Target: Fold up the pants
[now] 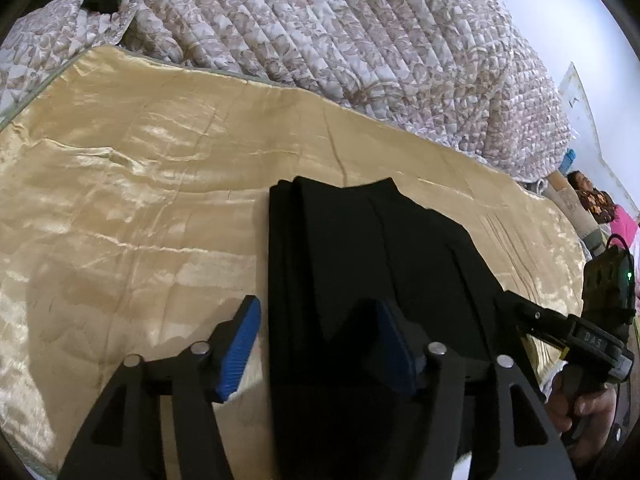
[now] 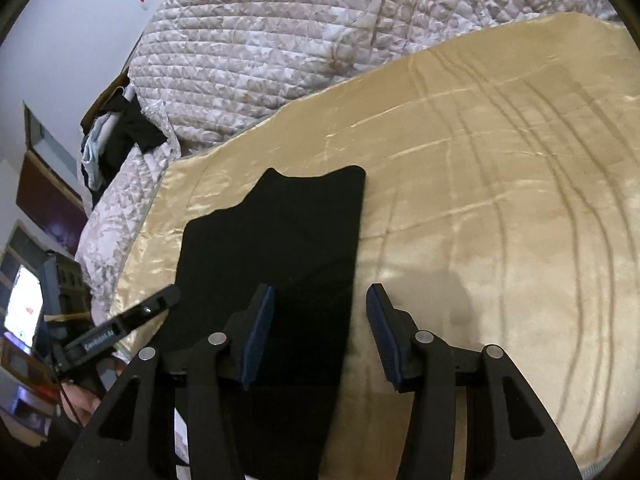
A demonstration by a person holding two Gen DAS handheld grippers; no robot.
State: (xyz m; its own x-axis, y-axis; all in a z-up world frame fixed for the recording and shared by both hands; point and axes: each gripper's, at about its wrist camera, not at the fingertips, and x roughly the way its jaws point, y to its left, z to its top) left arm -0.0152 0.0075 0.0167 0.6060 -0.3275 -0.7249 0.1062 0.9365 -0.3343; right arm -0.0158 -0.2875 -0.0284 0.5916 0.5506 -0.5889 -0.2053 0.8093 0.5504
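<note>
Black pants [image 1: 372, 264] lie folded into a narrow stack on a shiny gold sheet [image 1: 132, 184]; they also show in the right wrist view [image 2: 288, 248]. My left gripper [image 1: 316, 344] is open, its blue pads straddling the pants' near left edge just above the fabric. My right gripper [image 2: 320, 328] is open, its pads straddling the pants' near right edge. Each gripper shows at the other view's side: the right one [image 1: 560, 324] and the left one [image 2: 120, 324]. Neither holds anything.
A quilted floral blanket [image 1: 360, 40] is bunched along the far side of the bed. Dark clothes [image 2: 120, 132] lie on it at the left. A person [image 1: 592, 196] lies at the far right. Furniture and a lit screen [image 2: 24, 312] stand left of the bed.
</note>
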